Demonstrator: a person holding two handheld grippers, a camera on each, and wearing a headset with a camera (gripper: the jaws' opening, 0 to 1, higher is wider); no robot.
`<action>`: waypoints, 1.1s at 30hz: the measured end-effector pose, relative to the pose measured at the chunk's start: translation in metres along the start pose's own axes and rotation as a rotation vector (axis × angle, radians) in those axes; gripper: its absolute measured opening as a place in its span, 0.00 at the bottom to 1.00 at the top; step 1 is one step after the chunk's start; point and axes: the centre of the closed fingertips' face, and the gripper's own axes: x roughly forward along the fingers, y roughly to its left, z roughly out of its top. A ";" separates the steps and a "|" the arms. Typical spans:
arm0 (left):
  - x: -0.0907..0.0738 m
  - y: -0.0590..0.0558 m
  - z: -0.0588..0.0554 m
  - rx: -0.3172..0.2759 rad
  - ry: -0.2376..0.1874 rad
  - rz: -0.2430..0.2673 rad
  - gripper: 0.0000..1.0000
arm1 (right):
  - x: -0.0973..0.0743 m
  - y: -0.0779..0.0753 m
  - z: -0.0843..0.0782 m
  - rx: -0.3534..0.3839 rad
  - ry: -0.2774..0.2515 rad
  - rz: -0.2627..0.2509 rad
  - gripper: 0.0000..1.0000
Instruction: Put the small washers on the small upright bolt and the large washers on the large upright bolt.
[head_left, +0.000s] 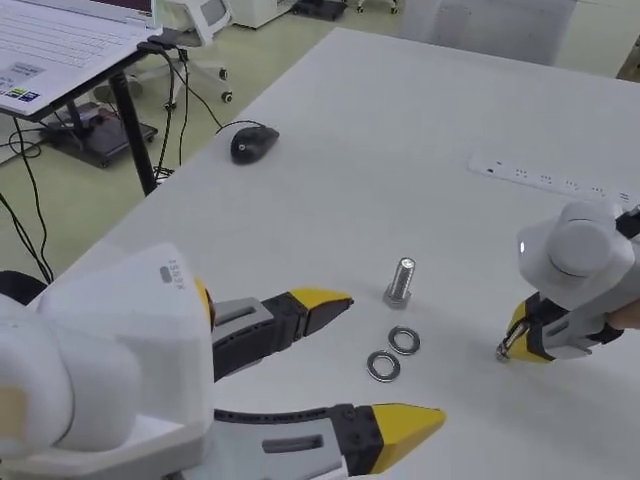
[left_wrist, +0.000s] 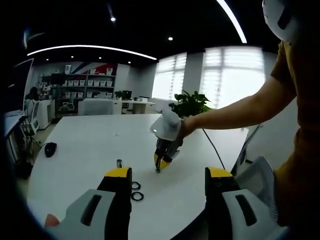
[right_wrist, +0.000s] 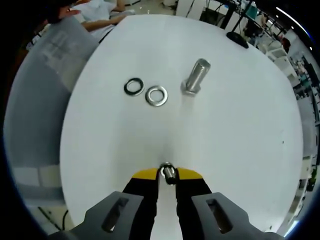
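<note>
Nearest the surface's (head_left: 400, 150) near edge, the left tongs (head_left: 388, 360) are held wide apart, with nothing gripped. Just beyond, two washers (head_left: 383, 366) are laid flat. The large bolt (head_left: 400, 280) is stood head down, shank up. Rightward, the small bolt (right_wrist: 169, 173) is pinched roughly upright in the right tongs (head_left: 508, 347).
</note>
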 end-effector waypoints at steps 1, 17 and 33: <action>0.000 0.000 0.000 0.000 0.001 0.000 0.58 | 0.001 0.000 0.000 0.002 0.000 0.001 0.13; 0.001 -0.001 -0.004 0.000 0.010 -0.003 0.58 | -0.006 0.005 -0.004 0.029 -0.020 -0.009 0.17; -0.006 -0.014 0.003 0.050 0.005 -0.015 0.58 | -0.028 0.032 -0.013 0.063 -0.041 -0.036 0.17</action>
